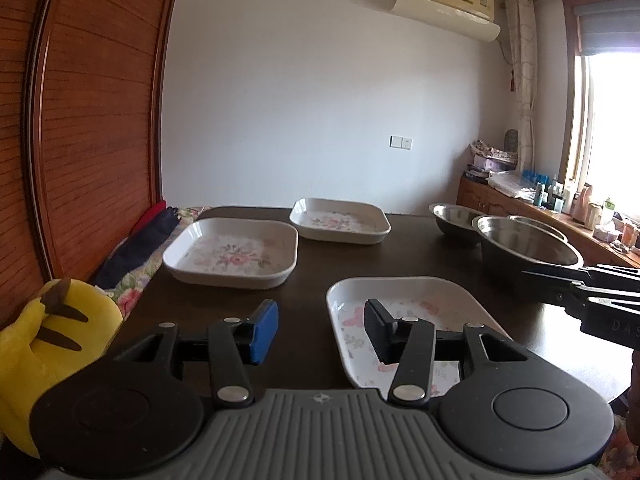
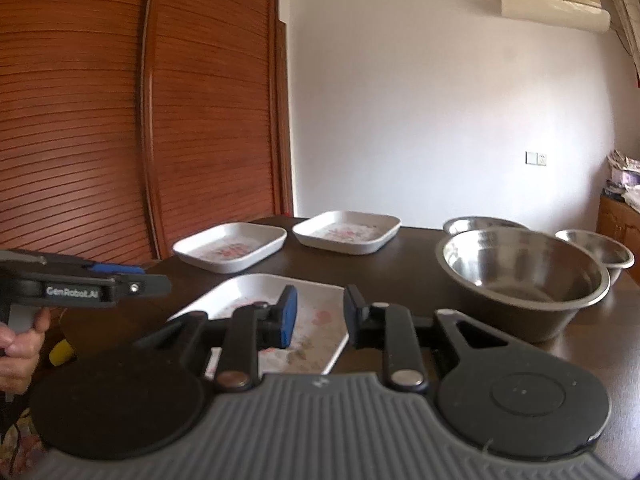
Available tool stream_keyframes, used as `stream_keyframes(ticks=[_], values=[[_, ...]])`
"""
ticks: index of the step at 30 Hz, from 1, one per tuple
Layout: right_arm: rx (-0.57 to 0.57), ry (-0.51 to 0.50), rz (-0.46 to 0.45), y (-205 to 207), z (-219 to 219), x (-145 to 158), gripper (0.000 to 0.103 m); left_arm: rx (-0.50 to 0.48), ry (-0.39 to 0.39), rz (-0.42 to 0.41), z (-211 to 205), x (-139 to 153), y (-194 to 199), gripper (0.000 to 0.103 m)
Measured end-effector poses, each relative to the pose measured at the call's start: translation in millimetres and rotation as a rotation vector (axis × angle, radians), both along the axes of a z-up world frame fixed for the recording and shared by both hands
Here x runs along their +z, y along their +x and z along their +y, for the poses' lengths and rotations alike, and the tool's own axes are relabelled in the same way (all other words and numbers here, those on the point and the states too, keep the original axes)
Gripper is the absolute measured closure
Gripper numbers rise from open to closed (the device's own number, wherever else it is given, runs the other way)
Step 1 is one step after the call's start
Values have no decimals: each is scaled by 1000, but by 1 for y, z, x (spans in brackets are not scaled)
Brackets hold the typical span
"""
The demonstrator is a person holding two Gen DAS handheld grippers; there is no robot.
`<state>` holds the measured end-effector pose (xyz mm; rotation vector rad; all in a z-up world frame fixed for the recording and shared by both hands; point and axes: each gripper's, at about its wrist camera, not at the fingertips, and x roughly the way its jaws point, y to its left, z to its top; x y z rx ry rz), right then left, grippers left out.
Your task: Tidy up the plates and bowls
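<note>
Three white square plates with pink flower prints lie on the dark table: a near one (image 1: 404,320) (image 2: 272,312), a left one (image 1: 234,252) (image 2: 232,250) and a far one (image 1: 340,220) (image 2: 348,232). Three steel bowls stand at the right: a large one (image 1: 528,248) (image 2: 524,276) and two smaller ones (image 1: 456,216) (image 2: 596,250) (image 2: 480,224). My left gripper (image 1: 322,330) is open and empty, above the near plate's left edge. My right gripper (image 2: 320,316) is open and empty, above the near plate's right part, left of the large bowl.
A yellow plush toy (image 1: 44,344) and a folded dark umbrella (image 1: 140,244) lie left of the table (image 1: 312,280). A wooden slatted wardrobe (image 2: 120,120) stands at the left. A cluttered sideboard (image 1: 560,204) runs under the window at the right.
</note>
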<state>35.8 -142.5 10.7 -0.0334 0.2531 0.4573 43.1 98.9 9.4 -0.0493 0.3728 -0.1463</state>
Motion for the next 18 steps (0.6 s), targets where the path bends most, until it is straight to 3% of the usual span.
stream_keyframes(ticks=[5, 18], values=[[26, -2, -20, -2, 7, 8, 76, 23, 10, -29, 4, 9, 1, 9], [66, -26, -79, 4, 31, 36, 67, 27, 26, -58, 15, 35, 22, 3]])
